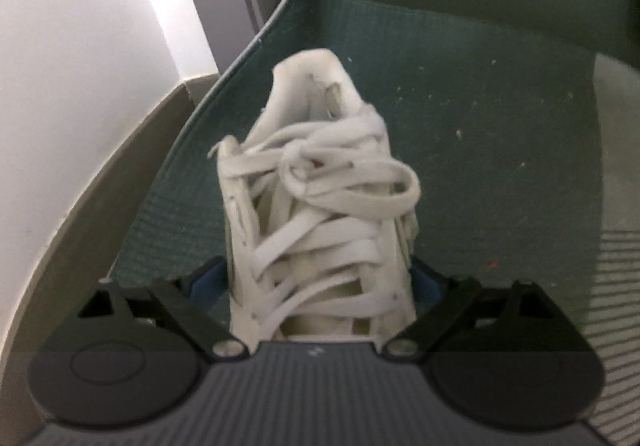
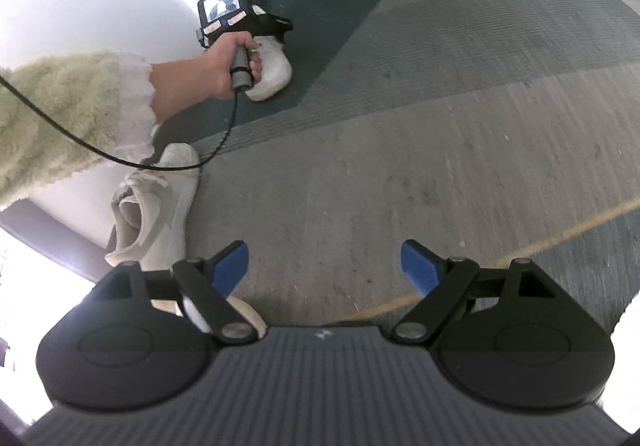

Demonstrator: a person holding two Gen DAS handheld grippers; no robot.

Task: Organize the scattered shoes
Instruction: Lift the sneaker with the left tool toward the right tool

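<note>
Left wrist view: a white laced sneaker (image 1: 316, 206) sits between the blue pads (image 1: 204, 282) of the left gripper (image 1: 320, 286), its heel end pointing away toward the wall (image 1: 80, 66). The jaws stand wide, one at each side of the shoe; whether the pads press on it cannot be told, as the shoe hides them. The shoe is over a dark green carpet patch (image 1: 480, 146) near the baseboard (image 1: 120, 186).

Right wrist view: the right gripper (image 2: 324, 270) hovers over grey carpet (image 2: 400, 166) with its jaws apart and nothing between them. A hand (image 2: 224, 66) in a fuzzy green sleeve (image 2: 60, 114) holds the other gripper's handle over the sneaker (image 2: 276, 74) on the green patch. A second white shoe (image 2: 156, 214) lies near the wall, just left of the right gripper, crossed by a black cable (image 2: 120, 162). Part of another pale shoe (image 2: 248, 316) shows under the left linkage.
</note>
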